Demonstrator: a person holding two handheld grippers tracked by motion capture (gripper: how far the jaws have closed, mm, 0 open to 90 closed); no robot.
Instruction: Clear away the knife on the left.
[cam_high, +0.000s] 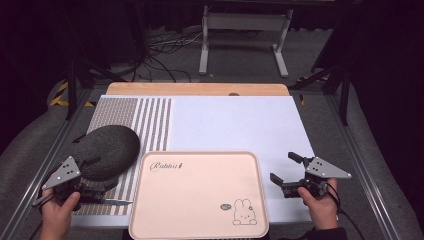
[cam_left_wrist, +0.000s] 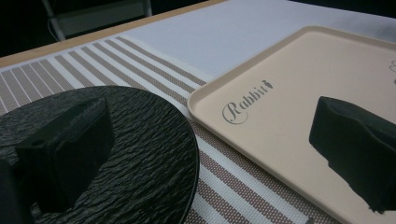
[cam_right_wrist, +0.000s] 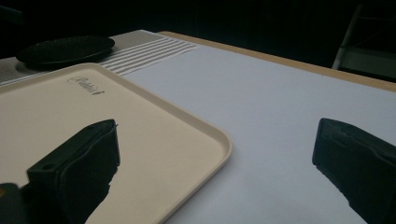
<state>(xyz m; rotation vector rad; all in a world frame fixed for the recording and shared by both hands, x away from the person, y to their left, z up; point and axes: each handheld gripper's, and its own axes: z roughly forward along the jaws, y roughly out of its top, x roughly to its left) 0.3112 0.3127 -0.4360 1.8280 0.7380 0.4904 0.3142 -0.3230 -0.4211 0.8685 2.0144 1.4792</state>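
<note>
A round black plate (cam_high: 107, 147) with a rippled surface lies on the striped placemat at the table's left. It also shows in the left gripper view (cam_left_wrist: 149, 140) and far off in the right gripper view (cam_right_wrist: 65, 49). A beige tray (cam_high: 200, 200) marked "Rabbit", with a bunny drawing, sits at the front centre. My left gripper (cam_high: 112, 182) is open at the plate's near edge. One jaw is over the plate and the other over the tray's corner (cam_left_wrist: 289, 93), with nothing between them (cam_left_wrist: 210, 107). My right gripper (cam_high: 286, 167) is open just right of the tray (cam_right_wrist: 56, 107), empty (cam_right_wrist: 215, 128).
A white mat (cam_high: 235, 125) covers the table's middle and right, with the striped placemat (cam_high: 150, 125) at its left. A wooden table edge (cam_high: 197, 89) runs along the far side. A white metal stand (cam_high: 245, 25) and cables (cam_high: 165, 55) are on the floor beyond it.
</note>
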